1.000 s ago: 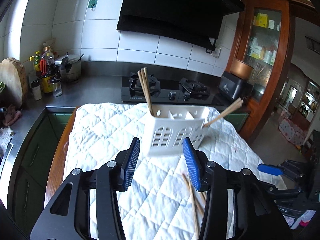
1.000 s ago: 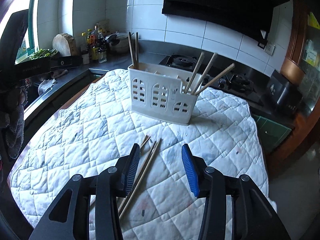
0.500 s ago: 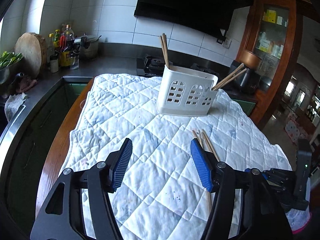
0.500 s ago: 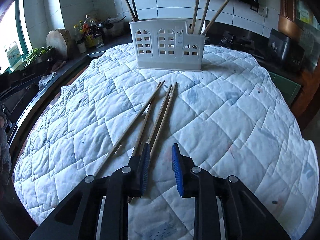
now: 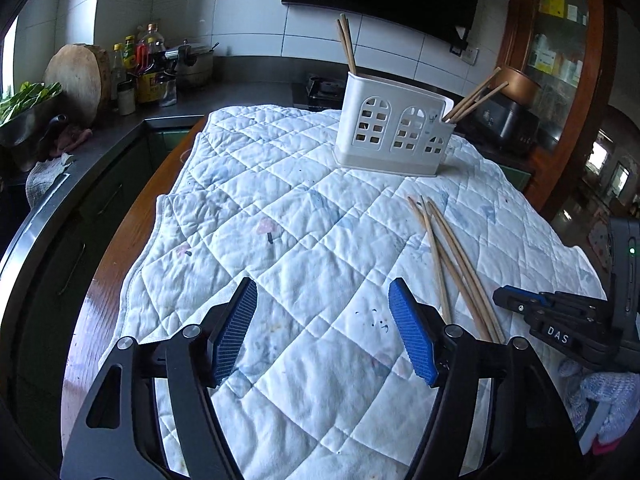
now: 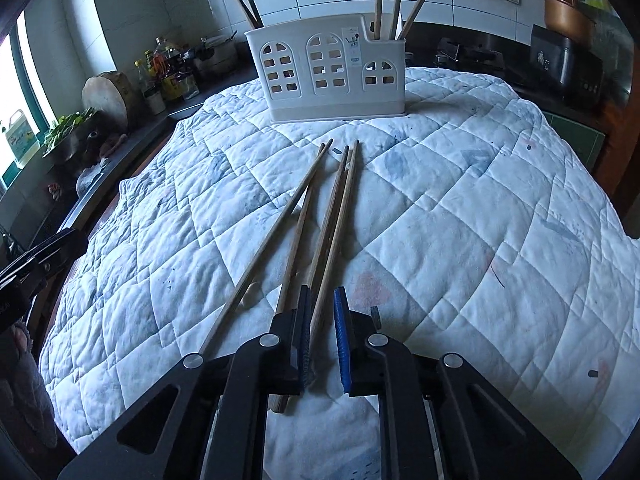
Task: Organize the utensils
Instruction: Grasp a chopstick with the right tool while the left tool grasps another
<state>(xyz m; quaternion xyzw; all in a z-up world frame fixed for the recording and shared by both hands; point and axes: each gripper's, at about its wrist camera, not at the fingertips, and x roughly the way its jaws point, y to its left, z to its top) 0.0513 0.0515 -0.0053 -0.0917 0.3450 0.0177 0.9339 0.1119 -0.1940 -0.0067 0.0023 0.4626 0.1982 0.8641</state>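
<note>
A: Where are your right tongs (image 6: 322, 332)?

B: They sit low on the white quilted cloth (image 6: 460, 208), at the near end of the loose chopsticks (image 6: 320, 216). Your right tongs have just been closing, and now they are squeezed almost shut on 1 chopstick that runs up between the blue pads (image 6: 341, 344).

A: How many chopsticks lie on the cloth?

B: I count 4. They lie close together and point toward the white holder (image 6: 324, 68). The one farthest left lies a bit apart from the other 3.

A: And your left tongs (image 5: 324, 332)?

B: They have just been opening. Now they stand wide apart above the cloth, with nothing between them. The loose chopsticks are just off to their right.

A: Where is the holder?

B: It stands upright at the far side of the cloth, on the counter (image 5: 120, 280). It has 2 chopsticks in its left end and 3 in its low right end.

A: What is behind it?

B: A stove (image 5: 320, 88), and some bottles (image 5: 144, 68) over to the left.
</note>
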